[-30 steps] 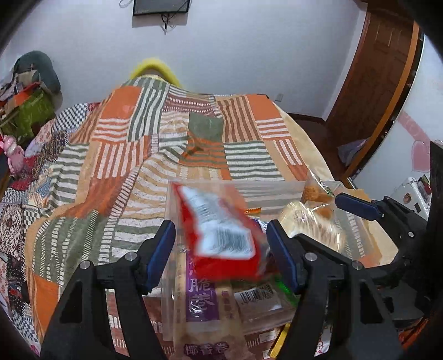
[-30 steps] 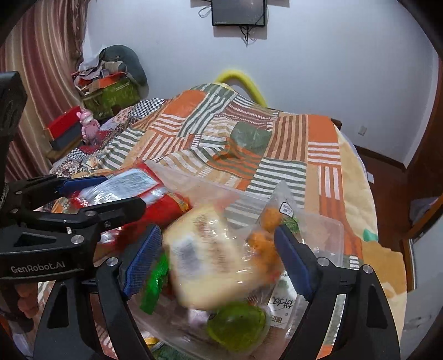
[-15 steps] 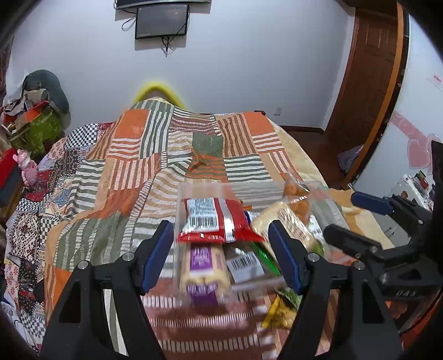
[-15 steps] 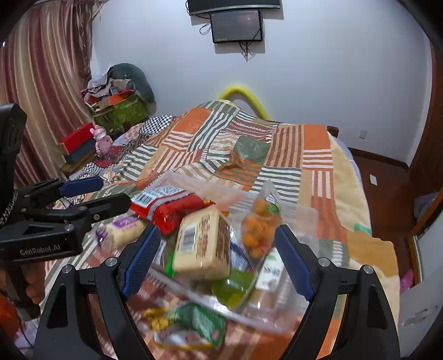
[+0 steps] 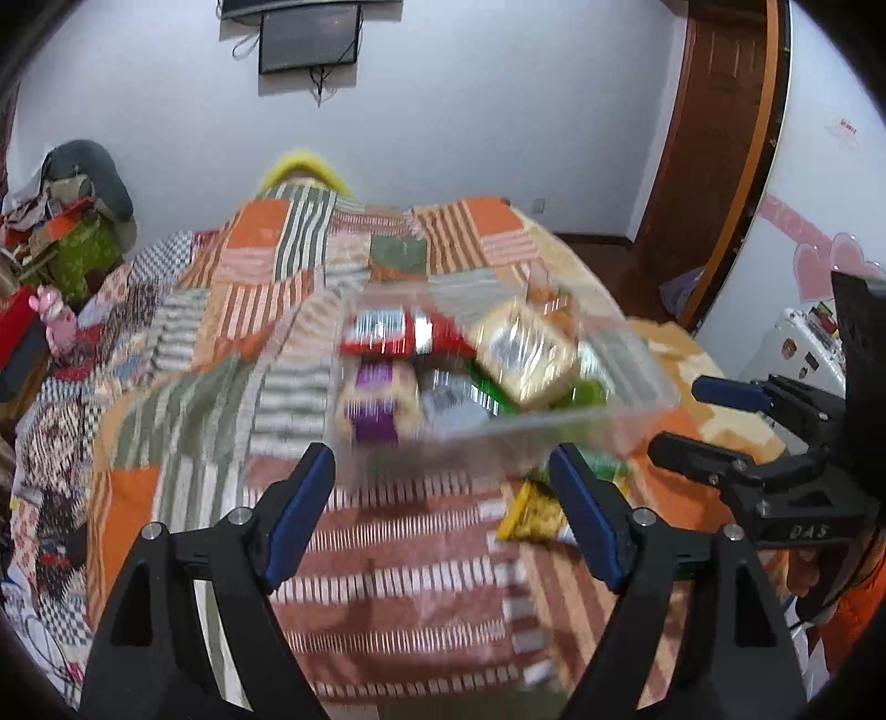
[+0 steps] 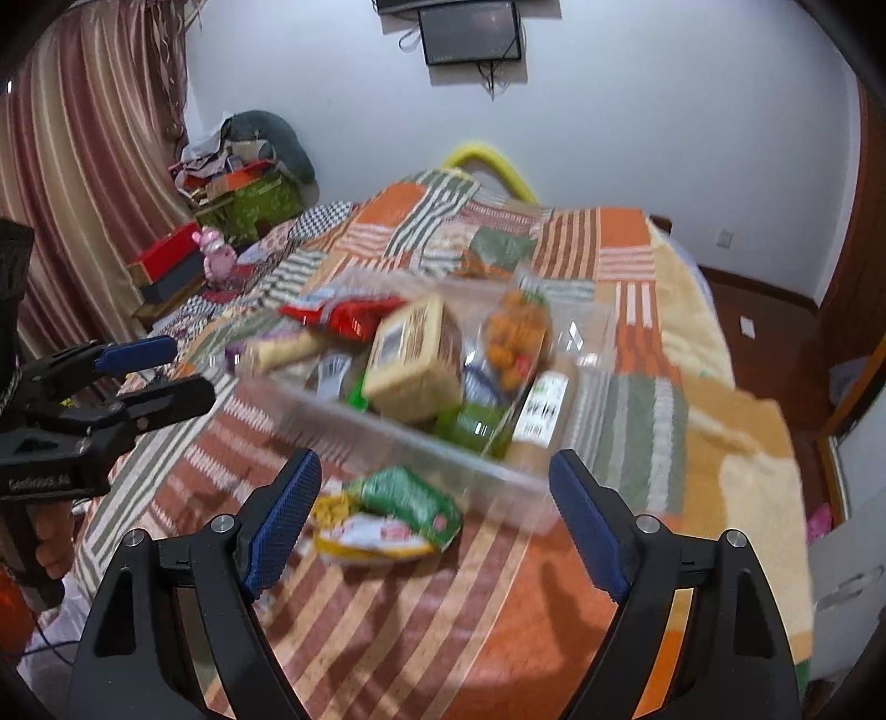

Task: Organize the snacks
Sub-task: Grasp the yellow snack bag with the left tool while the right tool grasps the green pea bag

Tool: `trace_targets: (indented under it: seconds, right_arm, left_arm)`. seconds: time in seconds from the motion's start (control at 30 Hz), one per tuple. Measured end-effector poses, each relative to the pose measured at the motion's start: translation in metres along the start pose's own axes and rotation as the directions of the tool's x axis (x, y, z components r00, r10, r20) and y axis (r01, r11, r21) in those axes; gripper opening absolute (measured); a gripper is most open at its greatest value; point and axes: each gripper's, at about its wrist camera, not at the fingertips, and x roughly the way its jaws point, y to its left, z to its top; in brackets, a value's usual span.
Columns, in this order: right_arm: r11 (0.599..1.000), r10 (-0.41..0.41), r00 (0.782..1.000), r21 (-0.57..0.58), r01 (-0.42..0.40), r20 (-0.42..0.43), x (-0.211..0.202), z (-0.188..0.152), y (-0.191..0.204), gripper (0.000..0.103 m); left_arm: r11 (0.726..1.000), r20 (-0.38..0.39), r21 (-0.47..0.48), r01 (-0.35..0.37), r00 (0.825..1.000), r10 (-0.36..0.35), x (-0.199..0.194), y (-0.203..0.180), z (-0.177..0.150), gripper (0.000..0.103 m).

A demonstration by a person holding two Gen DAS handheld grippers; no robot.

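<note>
Patchwork bedspread (image 5: 232, 310) under both tongs; clear snack bin (image 6: 398, 437) ahead; left gripper (image 5: 443, 520) opening, empty; right gripper (image 6: 437, 520) wide, empty; wall screen (image 6: 470, 33) beyond.

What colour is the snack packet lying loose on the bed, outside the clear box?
Green and yellow with a white patch: the snack packet, seen best from the right wrist.

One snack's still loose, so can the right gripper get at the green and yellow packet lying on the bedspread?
Probably yes. The green and yellow packet lies alone on the striped bedspread, outside the clear plastic bin, just ahead of the open, empty right gripper.
</note>
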Motion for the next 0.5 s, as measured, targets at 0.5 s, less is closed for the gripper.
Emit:
trace_targets:
  seconds: [0.5]
  right_arm:
    - [0.999, 0.020, 0.988, 0.035, -0.015, -0.154, 0.057, -0.019, 0.002, 0.059]
  left_arm:
    - [0.999, -0.125, -0.037, 0.034, 0.991, -0.038, 0.035, 0.011, -0.053, 0.080]
